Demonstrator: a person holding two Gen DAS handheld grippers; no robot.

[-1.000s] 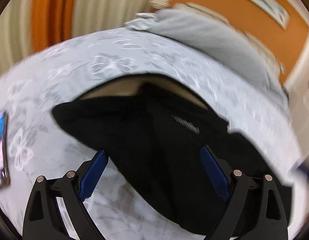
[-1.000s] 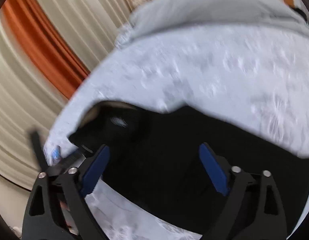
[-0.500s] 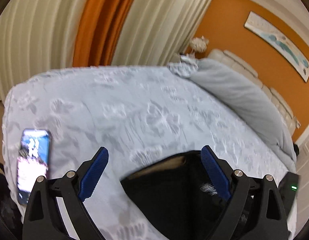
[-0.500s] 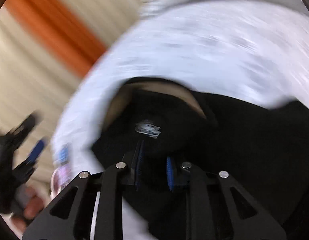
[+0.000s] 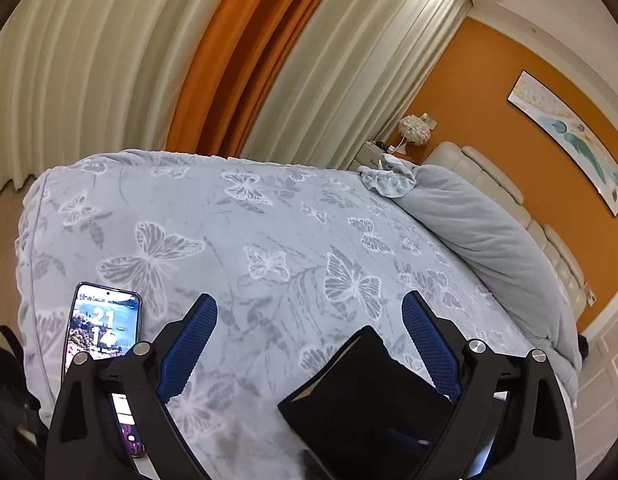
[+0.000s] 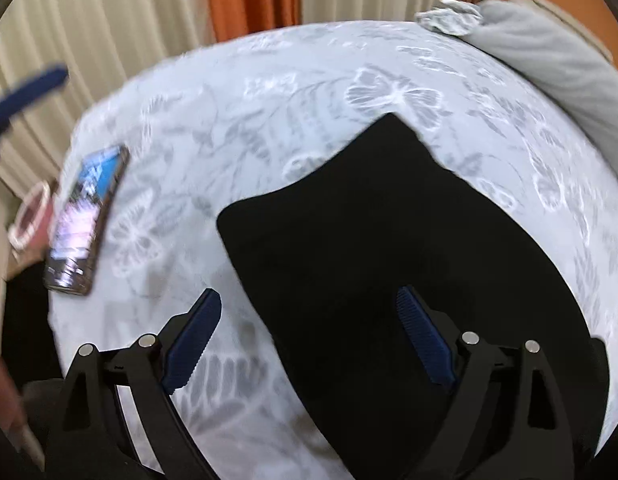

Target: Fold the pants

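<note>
The black pants (image 6: 393,248) lie folded into a compact flat shape on the pale blue butterfly bedspread (image 6: 269,92). In the left wrist view the pants (image 5: 369,396) show low and right of centre. My left gripper (image 5: 309,312) is open and empty, raised above the bed just left of the pants. My right gripper (image 6: 309,308) is open and empty, just above the near left edge of the pants. A blue fingertip of the left gripper (image 6: 29,88) shows blurred at the far left of the right wrist view.
A phone (image 5: 103,328) with its screen lit lies on the bedspread near the left edge; it also shows in the right wrist view (image 6: 85,220). A grey rolled duvet (image 5: 489,236) lies along the headboard side. Curtains (image 5: 229,60) hang behind the bed.
My right gripper, shut on the pants half a second ago, has opened and let go. My left gripper has lifted back and left off the pants, which now lie folded smaller.
</note>
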